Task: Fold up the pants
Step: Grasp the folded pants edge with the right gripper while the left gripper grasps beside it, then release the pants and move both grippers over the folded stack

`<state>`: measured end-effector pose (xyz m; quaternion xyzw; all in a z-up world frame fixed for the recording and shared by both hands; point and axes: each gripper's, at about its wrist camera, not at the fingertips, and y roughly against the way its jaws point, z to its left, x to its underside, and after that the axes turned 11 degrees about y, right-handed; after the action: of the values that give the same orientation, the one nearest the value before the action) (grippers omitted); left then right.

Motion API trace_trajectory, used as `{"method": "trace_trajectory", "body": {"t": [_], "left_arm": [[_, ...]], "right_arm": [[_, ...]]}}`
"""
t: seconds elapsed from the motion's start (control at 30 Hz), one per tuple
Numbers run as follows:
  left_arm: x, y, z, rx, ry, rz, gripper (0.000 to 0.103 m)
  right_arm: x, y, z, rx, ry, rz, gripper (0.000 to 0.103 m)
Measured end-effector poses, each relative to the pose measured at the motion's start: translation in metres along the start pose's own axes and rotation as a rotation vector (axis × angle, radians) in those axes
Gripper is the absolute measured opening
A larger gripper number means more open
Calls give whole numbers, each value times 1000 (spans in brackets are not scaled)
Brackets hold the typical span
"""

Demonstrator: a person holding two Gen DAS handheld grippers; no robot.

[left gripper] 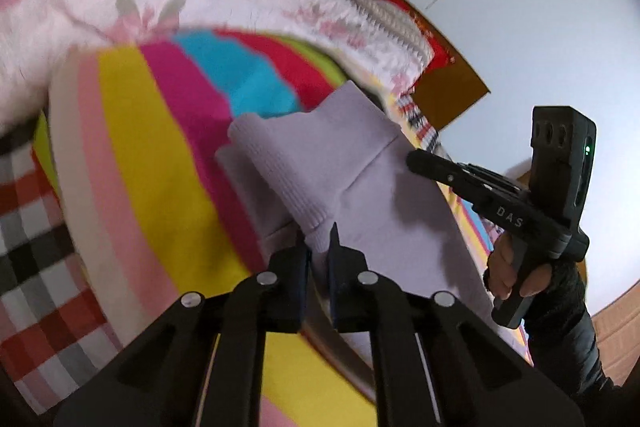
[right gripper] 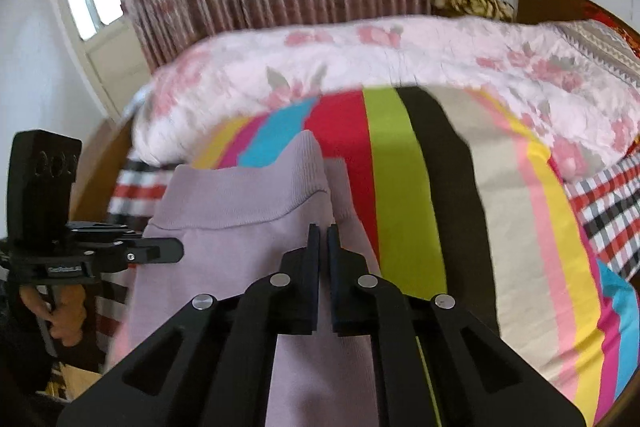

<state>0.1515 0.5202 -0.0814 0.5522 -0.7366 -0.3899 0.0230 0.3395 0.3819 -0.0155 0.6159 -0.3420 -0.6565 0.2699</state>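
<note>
On the bed's rainbow-striped sheet (right gripper: 404, 163) lie the lilac knit pants (left gripper: 360, 195), ribbed waistband (right gripper: 256, 195) toward the pink floral quilt (right gripper: 360, 67). Left gripper (left gripper: 320, 247): jaws drawn nearly together, pinching the waistband's edge. Right gripper (right gripper: 323, 247): jaws closed to a slit at the opposite edge; lilac cloth sits under them, but whether any is caught I cannot tell. Judged step: grasping both waist corners to begin the fold. Next move calls for lifting both corners level and together, keeping the cloth taut, then carrying them toward the leg ends.

"DAS" on right hand-held gripper (left gripper: 418, 159)
</note>
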Motion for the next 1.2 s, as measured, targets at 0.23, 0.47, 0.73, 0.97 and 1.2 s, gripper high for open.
{"method": "trace_trajectory", "body": {"t": [0.23, 0.47, 0.73, 0.97, 1.2], "left_arm": [[3, -6, 2, 10, -43, -26, 10], [2, -15, 10, 23, -53, -26, 15], [13, 42, -51, -120, -184, -244, 98], [11, -36, -78, -115, -254, 47, 101], [23, -58, -74, -185, -321, 81, 101]], "right_arm": [[0, 7, -1, 11, -28, -27, 5], [8, -7, -2, 34, -55, 0, 7], [31, 72, 0, 39, -64, -37, 84], [120, 132, 77, 125, 10, 126, 75], [186, 129, 152, 146, 8, 174, 65]]}}
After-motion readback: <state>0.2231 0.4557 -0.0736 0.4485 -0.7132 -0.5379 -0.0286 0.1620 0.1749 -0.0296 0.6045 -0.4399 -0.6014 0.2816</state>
